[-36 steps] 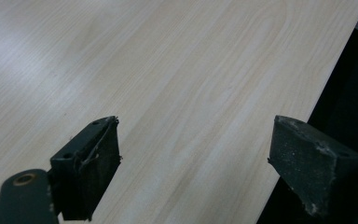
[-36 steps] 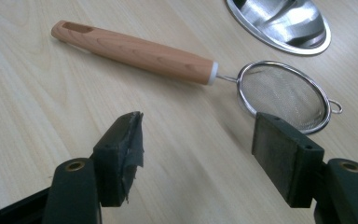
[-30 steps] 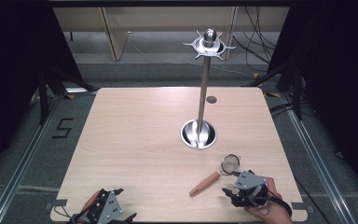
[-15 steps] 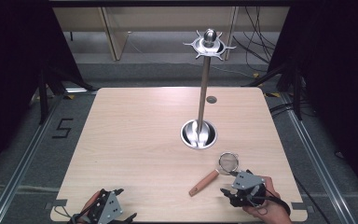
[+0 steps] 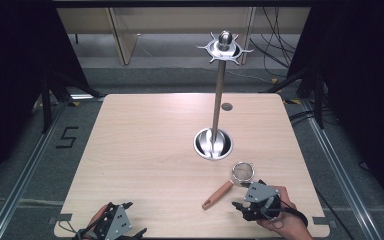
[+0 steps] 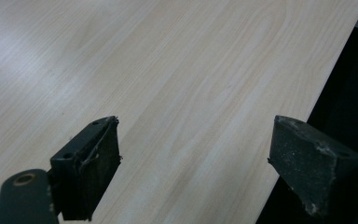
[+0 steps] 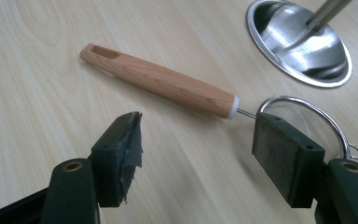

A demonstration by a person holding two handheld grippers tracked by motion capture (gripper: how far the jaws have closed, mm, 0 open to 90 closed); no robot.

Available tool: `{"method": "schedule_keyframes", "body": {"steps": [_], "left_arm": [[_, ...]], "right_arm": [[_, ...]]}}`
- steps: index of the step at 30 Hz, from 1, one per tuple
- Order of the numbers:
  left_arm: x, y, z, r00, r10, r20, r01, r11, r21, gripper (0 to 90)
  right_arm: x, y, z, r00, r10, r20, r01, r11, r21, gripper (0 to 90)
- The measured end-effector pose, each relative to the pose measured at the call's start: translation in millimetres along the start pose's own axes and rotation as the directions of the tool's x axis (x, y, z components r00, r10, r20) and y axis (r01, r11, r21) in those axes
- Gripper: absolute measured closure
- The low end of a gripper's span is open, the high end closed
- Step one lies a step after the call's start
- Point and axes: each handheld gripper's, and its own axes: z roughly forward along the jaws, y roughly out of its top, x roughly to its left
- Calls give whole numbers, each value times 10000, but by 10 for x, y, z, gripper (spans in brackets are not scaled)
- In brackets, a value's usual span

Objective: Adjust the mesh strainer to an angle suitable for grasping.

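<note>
A small strainer lies flat on the table, its wooden handle [image 5: 219,193] [image 7: 161,81] pointing front left and its wire mesh ring [image 5: 242,172] [image 7: 307,116] toward the stand. My right gripper [image 5: 238,209] [image 7: 198,126] sits just in front of it at the table's front right. It is open and nothing is between its jaws. The handle lies just beyond the jaw tips, and the right jaw covers part of the mesh. My left gripper [image 5: 134,219] [image 6: 196,128] rests at the front left edge of the table, open and with nothing in it.
A steel utensil stand has a round dish base [image 5: 213,144] [image 7: 303,46], a tall pole and a hooked crown [image 5: 224,46], and stands right of the table's centre. A small dark disc [image 5: 226,106] is set in the tabletop behind it. The light wooden table [image 5: 145,145] has dark floor on all sides.
My right gripper has edged slightly to the left beside the strainer. The left gripper and the strainer lie as before.
</note>
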Motion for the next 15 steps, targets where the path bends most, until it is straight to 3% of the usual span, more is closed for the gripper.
{"method": "schedule_keyframes", "body": {"steps": [4,6,7,11,15], "left_arm": [[4,1,-3,10000,50,52,-51,10000,63,155],[2,2,-2,10000,-34,50,34,10000,49,155],[2,2,-2,10000,-30,53,29,10000,47,155],[2,4,-3,10000,-35,79,35,10000,74,155],[3,4,-3,10000,-37,66,37,10000,67,155]], "right_arm": [[-14,71,60,9989,-300,-364,303,9995,65,333],[-5,81,77,9986,-64,-523,74,9998,197,333],[-16,86,102,9975,-332,-618,342,9993,160,333],[-7,100,131,9974,-204,-697,218,9996,198,331],[-22,170,214,9947,-486,-905,509,9985,223,329]]}}
